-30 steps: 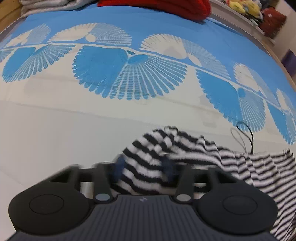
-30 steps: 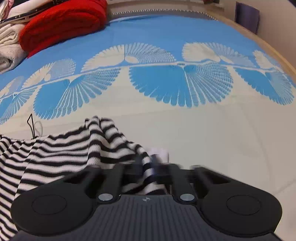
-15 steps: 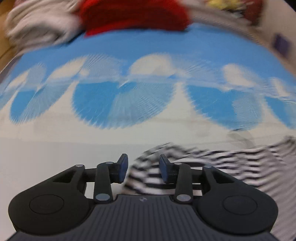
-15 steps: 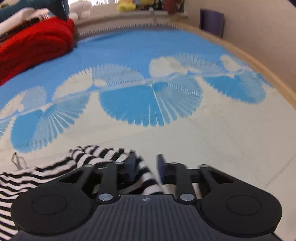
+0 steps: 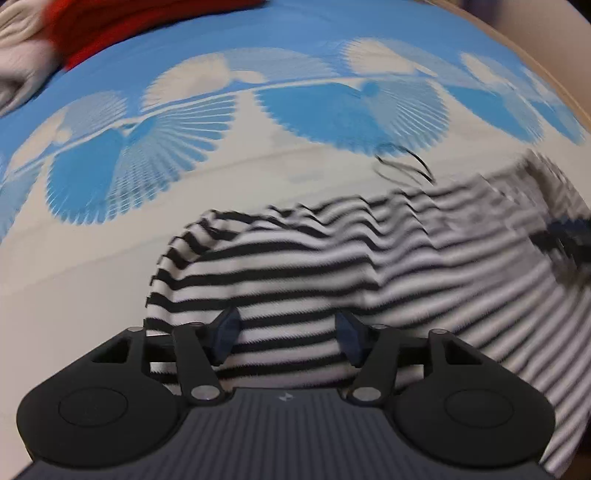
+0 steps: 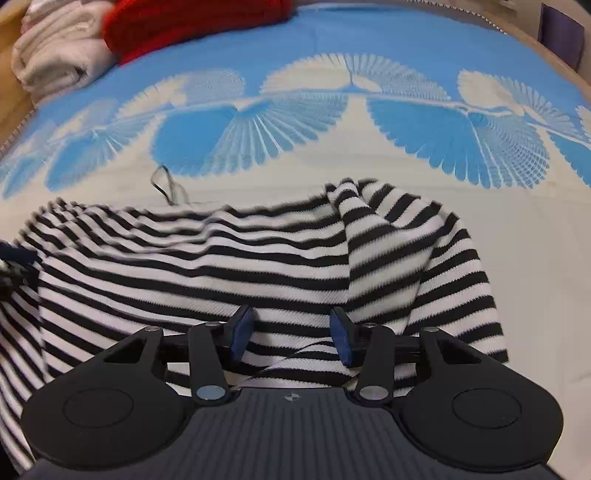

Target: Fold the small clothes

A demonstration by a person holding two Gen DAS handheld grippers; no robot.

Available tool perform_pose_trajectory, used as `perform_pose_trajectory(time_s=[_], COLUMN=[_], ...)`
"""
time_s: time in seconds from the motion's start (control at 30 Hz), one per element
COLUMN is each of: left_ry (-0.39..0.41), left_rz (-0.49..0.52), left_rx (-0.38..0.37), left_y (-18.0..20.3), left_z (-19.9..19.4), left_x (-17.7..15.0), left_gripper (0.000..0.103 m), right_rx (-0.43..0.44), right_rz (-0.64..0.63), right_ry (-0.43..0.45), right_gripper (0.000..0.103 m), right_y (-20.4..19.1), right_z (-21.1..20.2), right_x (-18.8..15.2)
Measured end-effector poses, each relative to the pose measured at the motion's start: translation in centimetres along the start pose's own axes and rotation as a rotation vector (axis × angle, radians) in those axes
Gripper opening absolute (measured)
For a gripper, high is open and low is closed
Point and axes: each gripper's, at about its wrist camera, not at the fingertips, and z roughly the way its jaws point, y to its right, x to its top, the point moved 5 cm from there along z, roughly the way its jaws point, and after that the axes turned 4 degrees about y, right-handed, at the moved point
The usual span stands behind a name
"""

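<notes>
A black-and-white striped garment [image 5: 332, 266] lies rumpled on the bedspread, its far edge folded over into a loose flap [image 6: 388, 236]. My left gripper [image 5: 289, 332] hovers over the garment's left part. Its jaws are opening, and the blue pads [image 5: 229, 328] stand apart without pressing the cloth. My right gripper [image 6: 291, 330] hangs over the striped garment [image 6: 221, 266] near its right end. Its jaws are also opening, with cloth seen below the gap but not pinched. A thin black thread loop [image 6: 166, 184] sticks out beyond the garment's far edge.
The blue and cream fan-patterned bedspread [image 6: 332, 40] stretches ahead. A red knit [image 6: 192, 22] and folded cream cloths [image 6: 55, 55] are piled at the far left. A wooden edge [image 6: 546, 48] curves along the far right.
Both grippers were shut on the garment's edge a second ago. They have let go and opened, and the cloth now lies on the bed. Both hands have shifted sideways over it.
</notes>
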Motion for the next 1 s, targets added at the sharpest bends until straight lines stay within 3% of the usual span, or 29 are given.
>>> perform_pose_trajectory(time_s=[0.13, 0.27, 0.37, 0.5, 0.6, 0.67, 0.7, 0.87, 1.0], left_ry=[0.021, 0.059, 0.082, 0.113, 0.133, 0.151, 0.157, 0.185, 0.183], left_rz=[-0.07, -0.12, -0.173, -0.205, -0.207, -0.204, -0.202, -0.165, -0.145], left_rx=[0.036, 0.072, 0.067, 0.074, 0.082, 0.088, 0.09, 0.105, 0.124], left_y=[-0.7, -1.8, -2.9, -4.0, -4.5, -4.6, -4.6, -4.9, -5.2], left_z=[-0.2, -1.8, -3.7, -5.7, -7.1, -8.0, -8.5, -10.7, -11.5], left_x=[0.4, 1.3, 1.6, 1.4, 1.1, 0.9, 0.7, -0.1, -0.8], left_gripper=[0.067, 0.065, 0.065, 0.065, 0.065, 0.065, 0.065, 0.065, 0.065], right_rx=[-0.05, -0.06, -0.02, 0.095, 0.148, 0.076, 0.043, 0.036, -0.109], right_rz=[0.061, 0.01, -0.035, -0.098, -0.205, -0.297, -0.32, -0.208, -0.106], right_ry=[0.056, 0.131, 0.169, 0.18, 0.099, -0.015, -0.032, 0.073, 0.107], right_gripper=[0.049, 0.049, 0.049, 0.049, 0.05, 0.05, 0.05, 0.05, 0.05], right_y=[0.6, -1.0, -2.1, -5.5, -8.0, -8.6, -8.4, -6.7, -2.7], right_z=[-0.7, -3.3, -4.6, -5.7, -4.7, -2.8, -2.4, -6.2, -8.3], right_x=[0.9, 0.8, 0.8, -0.4, -2.5, -4.2, -4.6, -3.1, -3.1])
